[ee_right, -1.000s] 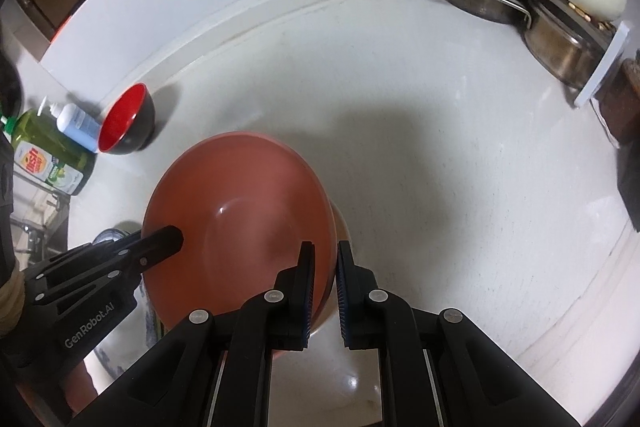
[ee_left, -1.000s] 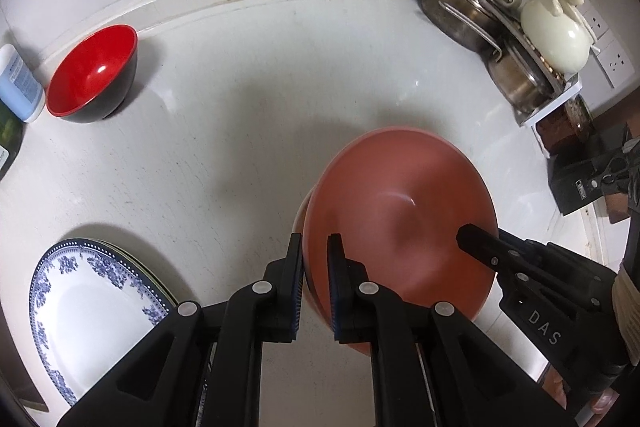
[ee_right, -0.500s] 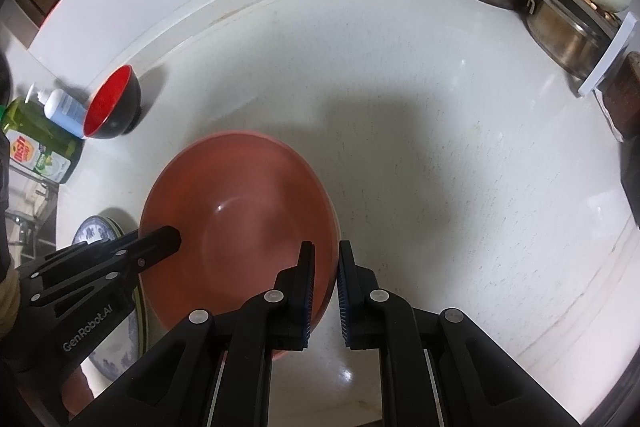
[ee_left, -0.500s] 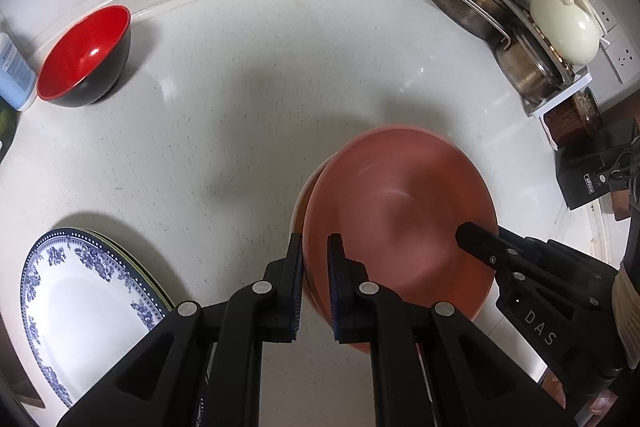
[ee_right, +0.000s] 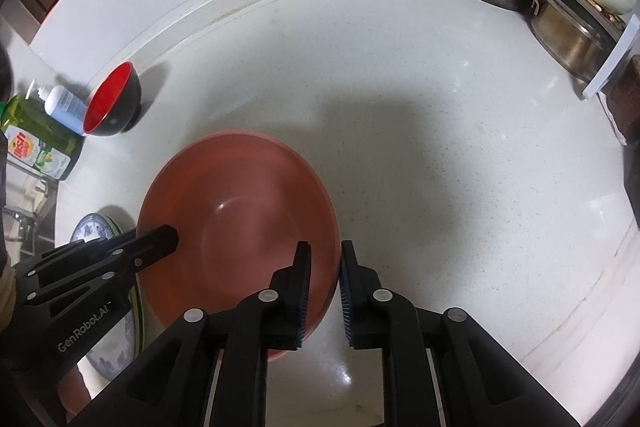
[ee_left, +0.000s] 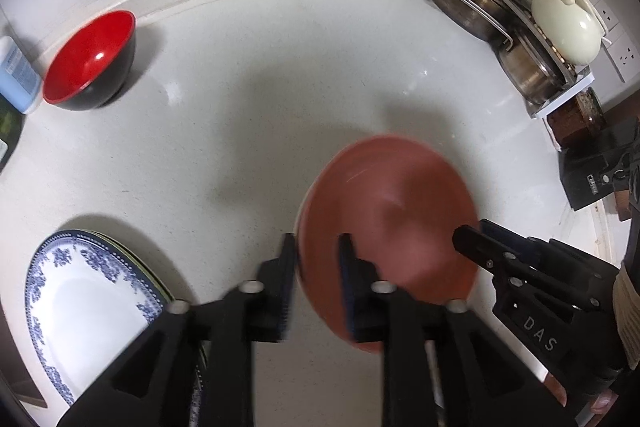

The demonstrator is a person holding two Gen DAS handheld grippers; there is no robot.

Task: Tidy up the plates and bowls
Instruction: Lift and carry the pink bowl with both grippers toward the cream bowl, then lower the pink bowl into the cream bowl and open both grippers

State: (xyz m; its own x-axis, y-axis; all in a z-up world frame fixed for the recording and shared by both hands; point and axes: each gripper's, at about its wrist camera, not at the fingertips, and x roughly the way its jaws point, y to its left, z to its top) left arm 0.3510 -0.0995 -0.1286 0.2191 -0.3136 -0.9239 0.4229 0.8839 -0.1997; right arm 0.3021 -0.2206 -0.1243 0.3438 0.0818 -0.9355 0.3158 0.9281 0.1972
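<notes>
While the terracotta bowl (ee_left: 384, 223) sits over the white counter (ee_left: 248, 115), both grippers straddle its rim from opposite sides. The left gripper (ee_left: 316, 279) has its fingers spread, with the bowl's left edge in the gap between them, one finger outside the wall and the other over the inside; the motion blur hides whether the pads touch it. The right gripper (ee_right: 324, 291) is likewise parted around the bowl's right edge, its left finger over the inside and its right finger outside, with a visible gap on the outer side. In the right wrist view the bowl (ee_right: 240, 231) overlaps the blue-patterned plate (ee_right: 96, 231), which lies near the left gripper in the left wrist view. A red-and-black bowl (ee_left: 90, 61) stands well apart near the back edge, beside a soap bottle (ee_right: 60, 107).
</notes>
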